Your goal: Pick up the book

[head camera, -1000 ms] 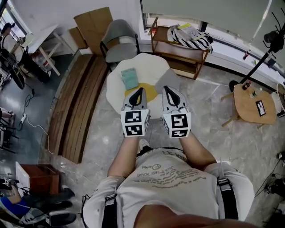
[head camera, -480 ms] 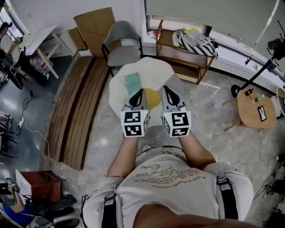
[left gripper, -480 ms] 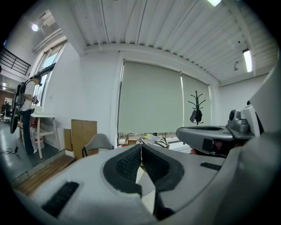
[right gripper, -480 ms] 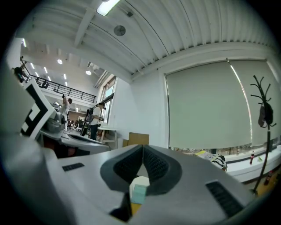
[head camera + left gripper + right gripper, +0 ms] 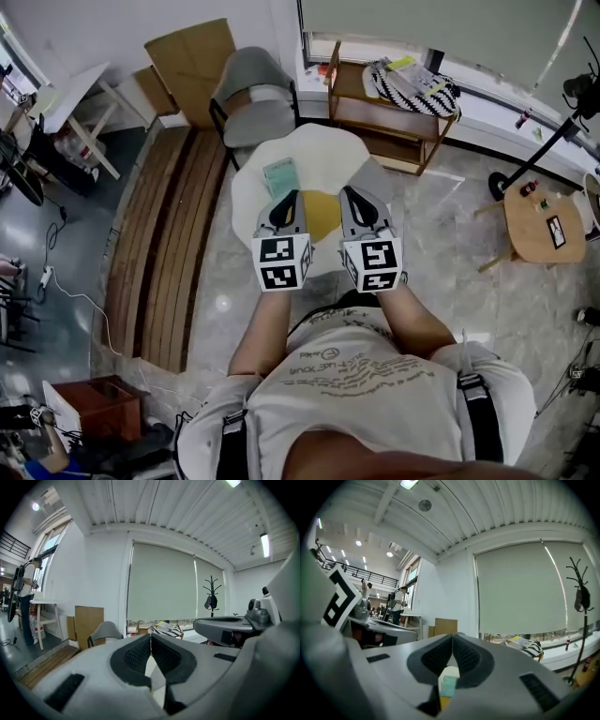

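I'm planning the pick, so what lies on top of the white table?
A pale green book lies on the white table, near a yellow patch. The left gripper and right gripper cover its near edge; anything there is hidden.

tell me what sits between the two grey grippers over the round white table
In the head view, a flat yellow patch on the round white table shows between the left gripper and the right gripper; nothing else lies there.
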`<move>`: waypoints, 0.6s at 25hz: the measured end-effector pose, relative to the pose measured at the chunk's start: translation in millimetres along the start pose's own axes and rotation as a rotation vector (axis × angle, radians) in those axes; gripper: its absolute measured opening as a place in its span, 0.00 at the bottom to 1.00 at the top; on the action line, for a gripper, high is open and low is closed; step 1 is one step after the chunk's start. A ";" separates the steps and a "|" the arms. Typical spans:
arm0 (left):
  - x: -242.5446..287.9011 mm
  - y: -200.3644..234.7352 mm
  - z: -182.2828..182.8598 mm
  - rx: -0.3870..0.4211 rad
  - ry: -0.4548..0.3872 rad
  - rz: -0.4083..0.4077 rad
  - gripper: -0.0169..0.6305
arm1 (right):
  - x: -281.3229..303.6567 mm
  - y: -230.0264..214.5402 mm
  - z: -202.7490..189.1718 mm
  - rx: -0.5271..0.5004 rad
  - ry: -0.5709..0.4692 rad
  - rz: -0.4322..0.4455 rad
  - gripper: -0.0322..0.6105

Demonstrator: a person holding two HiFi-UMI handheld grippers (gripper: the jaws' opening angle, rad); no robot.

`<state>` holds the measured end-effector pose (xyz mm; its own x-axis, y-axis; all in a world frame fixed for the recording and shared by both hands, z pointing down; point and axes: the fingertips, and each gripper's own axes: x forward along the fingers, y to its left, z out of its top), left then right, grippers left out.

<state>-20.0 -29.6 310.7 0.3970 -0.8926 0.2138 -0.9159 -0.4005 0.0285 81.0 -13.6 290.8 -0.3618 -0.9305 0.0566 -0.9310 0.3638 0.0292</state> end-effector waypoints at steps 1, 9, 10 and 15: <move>3.3 1.9 -3.5 -0.006 0.009 0.000 0.06 | 4.3 -1.3 -2.3 0.003 0.008 -0.001 0.09; 40.0 21.6 -8.8 -0.008 0.056 0.013 0.06 | 55.3 -6.2 -7.4 0.016 0.030 0.041 0.09; 46.8 25.5 -6.2 -0.005 0.059 0.015 0.06 | 64.5 -8.0 -6.1 0.020 0.030 0.045 0.09; 84.8 46.4 7.2 0.000 0.064 0.027 0.06 | 108.7 -19.3 1.5 0.021 0.021 0.068 0.09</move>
<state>-28.4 -125.4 323.1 0.3671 -0.8883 0.2761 -0.9264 -0.3760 0.0220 59.6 -121.9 294.9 -0.4231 -0.9027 0.0787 -0.9053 0.4247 0.0041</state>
